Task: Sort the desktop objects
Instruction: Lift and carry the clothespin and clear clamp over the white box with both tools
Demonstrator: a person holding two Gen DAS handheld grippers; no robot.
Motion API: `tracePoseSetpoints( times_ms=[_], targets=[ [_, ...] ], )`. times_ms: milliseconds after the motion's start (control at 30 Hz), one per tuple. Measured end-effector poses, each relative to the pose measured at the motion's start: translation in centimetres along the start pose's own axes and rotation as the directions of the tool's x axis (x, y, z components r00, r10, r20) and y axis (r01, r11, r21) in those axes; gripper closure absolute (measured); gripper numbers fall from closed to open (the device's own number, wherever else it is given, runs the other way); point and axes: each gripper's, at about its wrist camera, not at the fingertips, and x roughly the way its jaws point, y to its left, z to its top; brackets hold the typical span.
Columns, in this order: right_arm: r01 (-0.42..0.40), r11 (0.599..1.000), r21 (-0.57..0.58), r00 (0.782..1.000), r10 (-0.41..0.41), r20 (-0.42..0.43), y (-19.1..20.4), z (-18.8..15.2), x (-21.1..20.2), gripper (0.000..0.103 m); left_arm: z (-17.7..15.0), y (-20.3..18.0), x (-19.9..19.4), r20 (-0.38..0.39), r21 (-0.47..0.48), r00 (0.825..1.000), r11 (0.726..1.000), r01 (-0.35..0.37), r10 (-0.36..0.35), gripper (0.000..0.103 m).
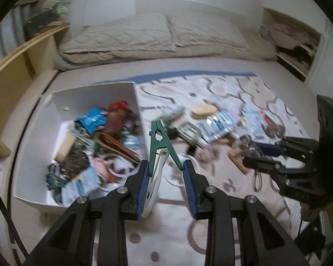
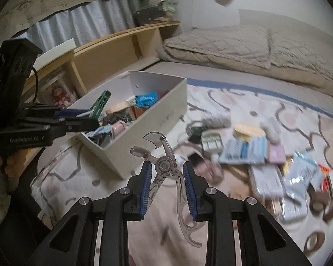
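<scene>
My left gripper (image 1: pixel 165 166) is shut on a green clothes peg (image 1: pixel 156 137) with a white wire spring, its two handles pressed between the blue pads. It hangs above the blanket beside the white box (image 1: pixel 88 97). My right gripper (image 2: pixel 166 166) is shut on a clear plastic hair claw (image 2: pixel 164 150), whose toothed jaws point up and away. In the left wrist view the right gripper (image 1: pixel 255 154) reaches in from the right. The right wrist view shows the left gripper (image 2: pixel 88 117) with the green peg (image 2: pixel 101 104) over the box's near-left corner.
The white box (image 2: pixel 148 119) holds several packets and small items. More packets, cards and tape rolls (image 2: pixel 255 155) lie scattered on the patterned blanket (image 1: pixel 222 88). A folded beige quilt (image 1: pixel 144 35) lies behind, and a wooden shelf (image 2: pixel 113 53) stands at the left.
</scene>
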Motion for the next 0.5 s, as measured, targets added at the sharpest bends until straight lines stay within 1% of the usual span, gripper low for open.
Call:
tracePoseSetpoints(
  times_ms=[167,300,400,500],
  targets=[
    [-0.031,0.999,-0.040,0.999,0.031,0.007,1.1,1.9,1.1,0.073,1.3,2.9,0.1,0.041,-0.059,0.998,0.997,-0.055,0.057,0.072],
    [-0.055,0.997,-0.063,0.998,0.056,0.015,1.9,3.5,2.3,0.073,2.3,6.3,0.8,0.065,-0.140,0.994,0.987,-0.080,0.090,0.072],
    [-0.068,0.995,-0.075,0.997,0.070,0.019,2.6,4.3,2.9,0.073,2.9,8.7,1.7,0.057,-0.193,0.991,0.975,-0.110,0.123,0.072],
    [-0.087,0.993,-0.086,0.996,0.089,0.023,3.2,4.8,3.5,0.073,3.4,10.9,2.8,0.032,-0.251,0.986,0.956,-0.150,0.163,0.072]
  ],
)
